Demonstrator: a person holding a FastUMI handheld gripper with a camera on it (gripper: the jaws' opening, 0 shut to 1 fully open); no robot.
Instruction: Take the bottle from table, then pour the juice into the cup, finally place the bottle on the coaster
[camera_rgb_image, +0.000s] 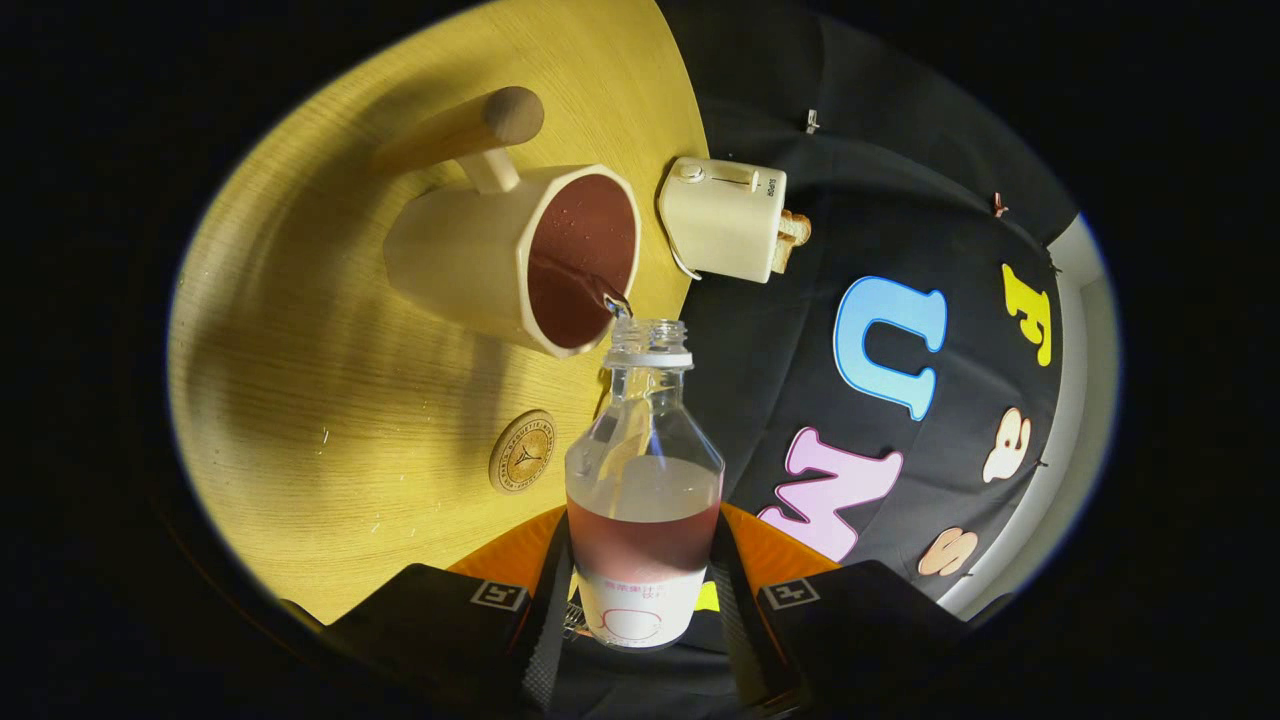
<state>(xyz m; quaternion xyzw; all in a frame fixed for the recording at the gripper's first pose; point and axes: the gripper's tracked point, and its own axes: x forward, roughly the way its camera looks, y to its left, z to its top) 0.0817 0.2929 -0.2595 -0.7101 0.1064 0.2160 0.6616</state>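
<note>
bottle (643, 480) clamped between both fingers of hand-held gripper (640, 610), neck tipped at cup (520, 258) rim, juice trickling in. coaster (521, 451) just left, bare worktop (300, 400) around it. toaster (725, 218) at worktop edge, right of cup.

A round bench (300, 330) of pale, light-grained wood takes up the left half of the frame, lit warm yellow with soft shadows across it. At upper centre, near its edge, stands a cream toaster (722, 218) holding bread. Black cloth wall (900, 180) hangs at right.
</note>
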